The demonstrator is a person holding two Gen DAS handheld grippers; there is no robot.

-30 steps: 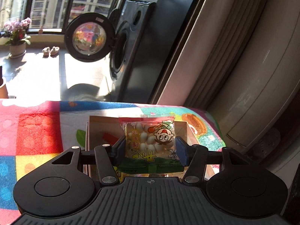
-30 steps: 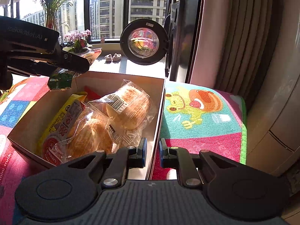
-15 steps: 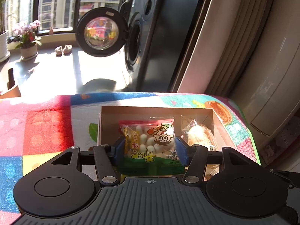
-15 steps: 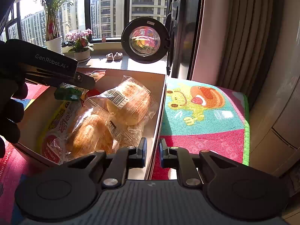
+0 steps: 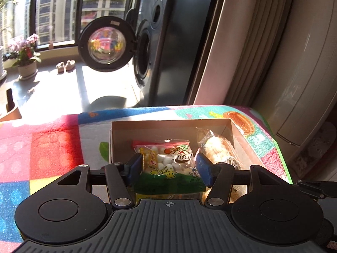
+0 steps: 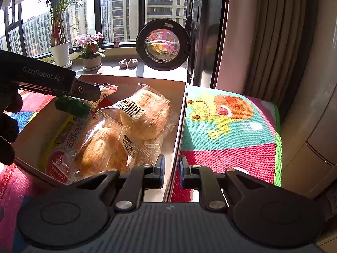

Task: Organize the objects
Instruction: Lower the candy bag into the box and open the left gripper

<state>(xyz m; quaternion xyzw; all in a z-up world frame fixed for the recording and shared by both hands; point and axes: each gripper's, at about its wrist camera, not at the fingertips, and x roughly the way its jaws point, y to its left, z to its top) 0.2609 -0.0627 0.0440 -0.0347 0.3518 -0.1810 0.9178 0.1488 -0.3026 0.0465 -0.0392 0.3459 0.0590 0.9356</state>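
My left gripper (image 5: 168, 166) is shut on a snack packet (image 5: 168, 164) with white pellets, a cartoon face and a green bottom. It hangs over the open cardboard box (image 5: 168, 124). From the right wrist view the left gripper (image 6: 90, 93) reaches in from the left over the box (image 6: 179, 130), the packet's green end (image 6: 71, 105) showing under it. Inside lie two wrapped buns (image 6: 145, 113) and a yellow-and-red packet (image 6: 61, 147). My right gripper (image 6: 171, 171) is shut on the box's near right wall.
The box sits on a colourful cartoon mat (image 6: 229, 126). Behind stand a dark washing machine with its round door open (image 5: 107, 44), potted plants (image 6: 90, 52) on the sill, and a curtain (image 6: 263, 42) on the right. A gloved hand (image 6: 8, 126) holds the left gripper.
The left gripper has carried the snack packet forward and lower, from beside the box to over its inside. The right gripper has kept its hold on the box wall.
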